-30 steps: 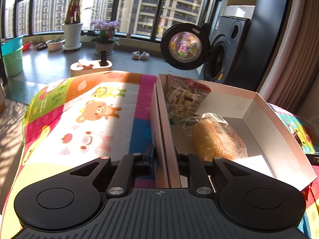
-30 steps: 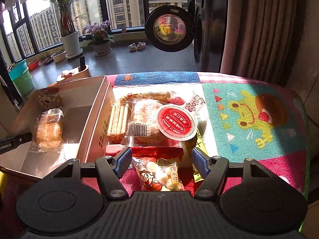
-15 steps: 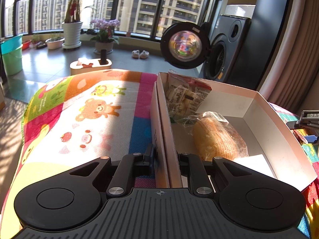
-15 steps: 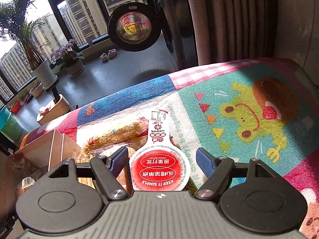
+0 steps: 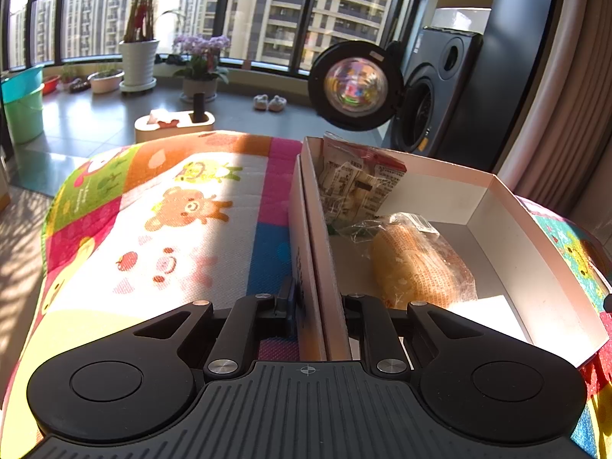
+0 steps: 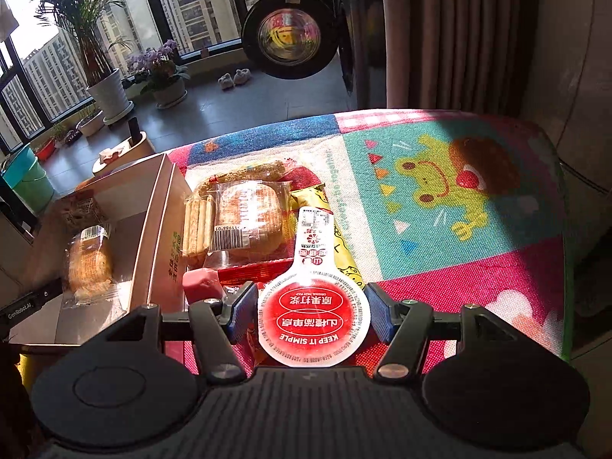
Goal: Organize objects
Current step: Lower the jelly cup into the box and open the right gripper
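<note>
An open white cardboard box (image 5: 508, 229) lies on the colourful mat, and my left gripper (image 5: 319, 306) is shut on its left wall. Inside the box are a bagged bread roll (image 5: 417, 267) and a printed snack packet (image 5: 355, 187). In the right wrist view my right gripper (image 6: 311, 315) is shut on a round red-lidded fruit cup (image 6: 313, 317), its pads against the lid's edges. Beyond the cup sits a pile of snacks: a wrapped biscuit (image 6: 248, 218), wafer sticks (image 6: 197, 225), a yellow packet (image 6: 340, 244) and a seed bar (image 6: 244, 172). The box (image 6: 160, 210) stands left of the pile.
The cartoon mat (image 6: 459, 191) covers the table, with bare mat to the right of the snacks and left of the box (image 5: 172, 229). A pink block (image 6: 201, 283) lies by the box's near corner. A washing machine with an open door (image 5: 354, 86) stands behind the table.
My right gripper's fingers have closed in on the red-lidded cup, and its view has swung back down towards the pile and the box. The left gripper keeps its hold on the box wall.
</note>
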Tool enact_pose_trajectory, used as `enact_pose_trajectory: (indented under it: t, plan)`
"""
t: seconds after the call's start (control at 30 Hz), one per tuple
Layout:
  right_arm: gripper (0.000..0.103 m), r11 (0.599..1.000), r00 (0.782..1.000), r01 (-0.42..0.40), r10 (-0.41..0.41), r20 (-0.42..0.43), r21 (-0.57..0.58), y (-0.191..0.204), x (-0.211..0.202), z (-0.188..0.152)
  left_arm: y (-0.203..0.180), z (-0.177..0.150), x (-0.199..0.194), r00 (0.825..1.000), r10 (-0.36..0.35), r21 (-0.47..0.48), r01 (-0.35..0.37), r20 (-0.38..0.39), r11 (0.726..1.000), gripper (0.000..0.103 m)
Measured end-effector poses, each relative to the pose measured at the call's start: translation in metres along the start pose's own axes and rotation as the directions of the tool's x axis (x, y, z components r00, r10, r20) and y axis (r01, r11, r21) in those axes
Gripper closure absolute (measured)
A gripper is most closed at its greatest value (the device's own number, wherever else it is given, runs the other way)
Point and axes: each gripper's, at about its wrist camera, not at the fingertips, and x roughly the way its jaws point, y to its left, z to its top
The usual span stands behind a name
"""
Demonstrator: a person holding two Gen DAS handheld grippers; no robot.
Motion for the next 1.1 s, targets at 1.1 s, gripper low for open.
enact_pose_trajectory:
  t: [1.1]
  plan:
    - [0.017,0.943,0.941,-0.157,0.233,0.244,-0.295,0.148,-0.092,0.043,-0.001,-0.001,-0.002,1.0,0.013,0.014,-0.013,0.005,1.0,0.087]
